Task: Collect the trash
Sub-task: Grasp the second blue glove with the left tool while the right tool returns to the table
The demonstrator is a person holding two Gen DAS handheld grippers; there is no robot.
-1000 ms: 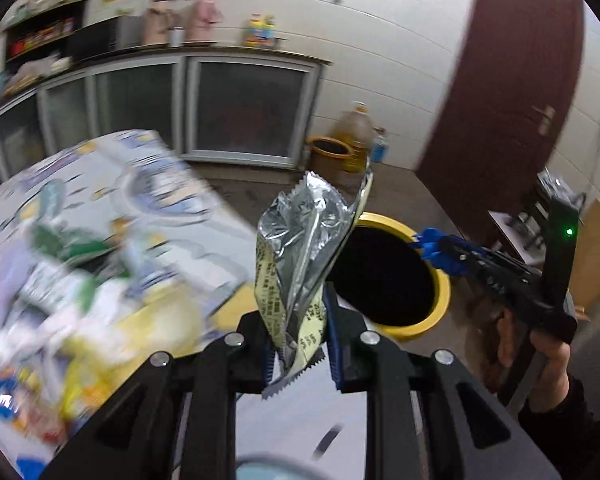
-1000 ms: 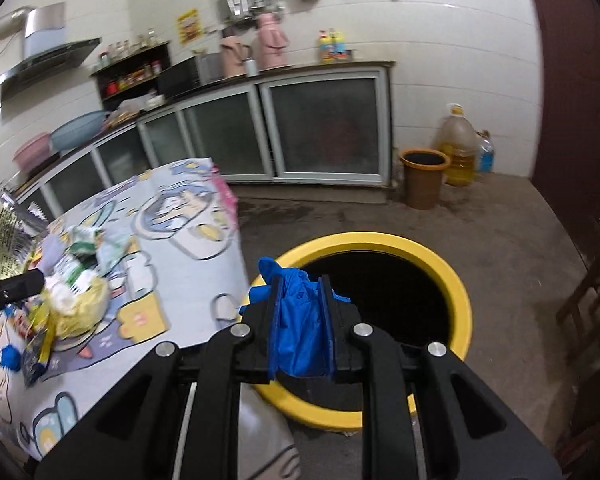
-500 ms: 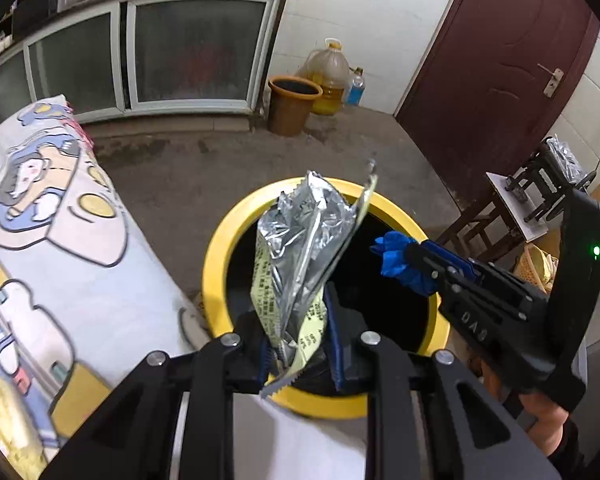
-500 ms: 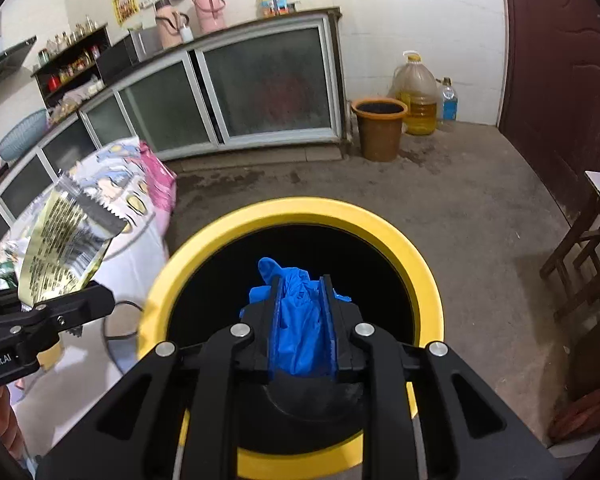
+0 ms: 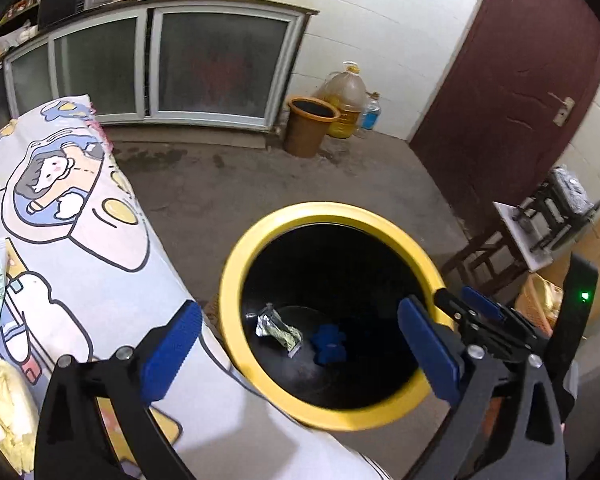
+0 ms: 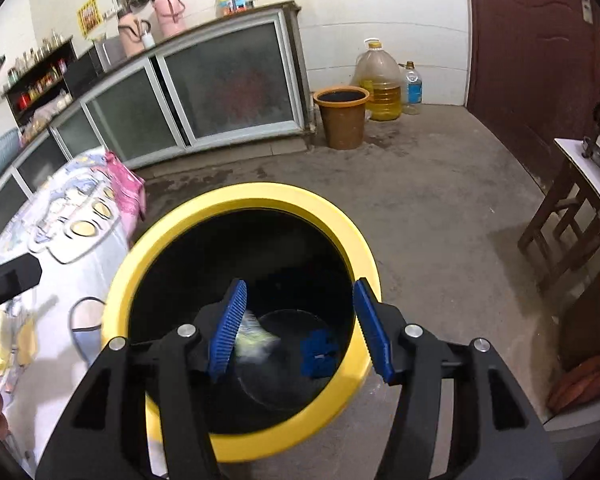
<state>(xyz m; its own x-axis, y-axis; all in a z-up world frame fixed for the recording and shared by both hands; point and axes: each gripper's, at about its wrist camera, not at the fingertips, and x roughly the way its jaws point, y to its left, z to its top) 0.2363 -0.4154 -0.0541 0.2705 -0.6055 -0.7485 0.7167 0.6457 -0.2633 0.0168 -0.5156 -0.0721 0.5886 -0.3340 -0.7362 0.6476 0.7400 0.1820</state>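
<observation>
Over the yellow-rimmed bin [image 5: 236, 280] both claws hang spread wide with nothing between the blue pads: the left claw [image 5: 300, 350] from the desk side, the right claw [image 6: 300, 328] more straight above the opening. Down on the black bottom lie a crumpled silver snack wrapper [image 5: 278, 330] and, just beside it, a bunched blue glove [image 5: 329, 343]. Wrapper is sharp in the left view, but in the right view it's only a pale yellowish smear [image 6: 252, 338] next to the left pad, so no print on it is readable. Left view also catches the right claw from the side, green light on its body [image 5: 585, 296]. Cartoon-print cloth on the desk [image 5: 72, 240] shows a little character, no legible words. Farther out, only the right view gets the yellow wall sign [image 6: 88, 16], too small to read, and the pink flasks [image 6: 168, 10]; both show the brown bucket [image 6: 342, 118], the oil jug [image 6: 382, 86] and the dark red door [image 5: 512, 80].
</observation>
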